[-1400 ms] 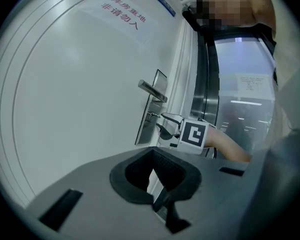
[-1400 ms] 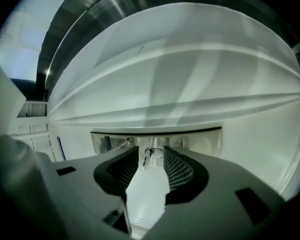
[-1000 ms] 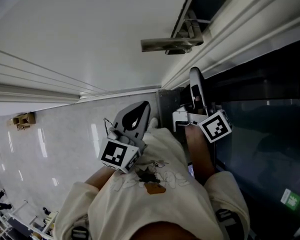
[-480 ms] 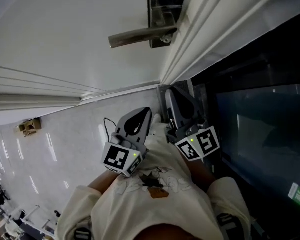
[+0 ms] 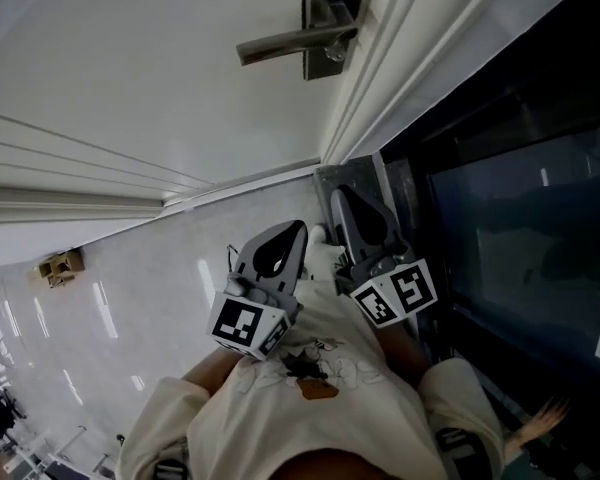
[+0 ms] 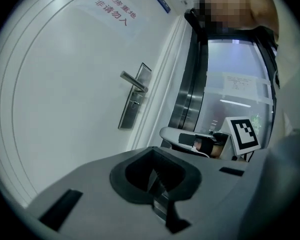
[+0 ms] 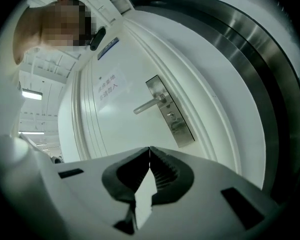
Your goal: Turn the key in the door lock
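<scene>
A white door [image 5: 160,78] carries a metal lever handle [image 5: 290,43] on a lock plate [image 5: 325,13] at the top of the head view. The handle [image 7: 150,104] shows again in the right gripper view, with a small lock fitting [image 7: 172,114] below it on the plate; I cannot make out a key. Both grippers hang well short of the door. My left gripper [image 5: 298,226] is shut and empty, its jaws [image 6: 153,170] meeting. My right gripper [image 5: 338,194] sits beside it, also shut on nothing, its tips [image 7: 149,149] touching.
A dark glass panel [image 5: 520,228] with a steel frame [image 5: 355,183] stands right of the door. Glossy floor tiles [image 5: 100,298] stretch to the left. A printed notice [image 6: 115,11] hangs high on the door. Another person's hand [image 5: 545,420] shows at lower right.
The right gripper has rolled from edge-on to flat and dropped lower, next to the left one. Both have shifted across the view, and the handle now sits farther from them.
</scene>
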A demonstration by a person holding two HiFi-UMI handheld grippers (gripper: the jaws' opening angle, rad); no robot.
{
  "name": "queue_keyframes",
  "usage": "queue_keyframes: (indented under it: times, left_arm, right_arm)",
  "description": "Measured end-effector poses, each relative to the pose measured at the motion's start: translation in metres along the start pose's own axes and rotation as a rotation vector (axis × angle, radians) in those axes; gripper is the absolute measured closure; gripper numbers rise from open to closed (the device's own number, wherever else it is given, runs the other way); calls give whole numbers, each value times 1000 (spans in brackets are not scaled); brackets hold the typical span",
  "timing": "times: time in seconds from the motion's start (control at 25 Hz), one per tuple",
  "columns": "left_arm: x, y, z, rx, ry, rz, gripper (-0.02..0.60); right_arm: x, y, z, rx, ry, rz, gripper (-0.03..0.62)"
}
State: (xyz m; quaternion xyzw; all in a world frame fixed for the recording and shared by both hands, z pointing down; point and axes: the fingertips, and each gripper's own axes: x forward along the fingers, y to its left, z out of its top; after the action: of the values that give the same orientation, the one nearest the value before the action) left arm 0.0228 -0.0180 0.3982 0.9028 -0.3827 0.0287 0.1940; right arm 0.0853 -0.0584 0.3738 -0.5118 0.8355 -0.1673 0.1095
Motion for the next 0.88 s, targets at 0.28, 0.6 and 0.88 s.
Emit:
queue_keyframes:
  times: [0.28, 0.6, 0.88]
  left_arm:
    - [-66, 7, -23, -32, -18, 12, 580]
    - [-94, 1, -16, -40, -67, 75, 580]
    - [-80, -30, -9, -13, -75, 46, 580]
  right_arm:
    - [-20, 62, -42, -45, 36, -5, 586]
    - [-37, 81, -44, -64, 35, 21, 588]
    - [-48, 74, -42, -71, 37, 35, 588]
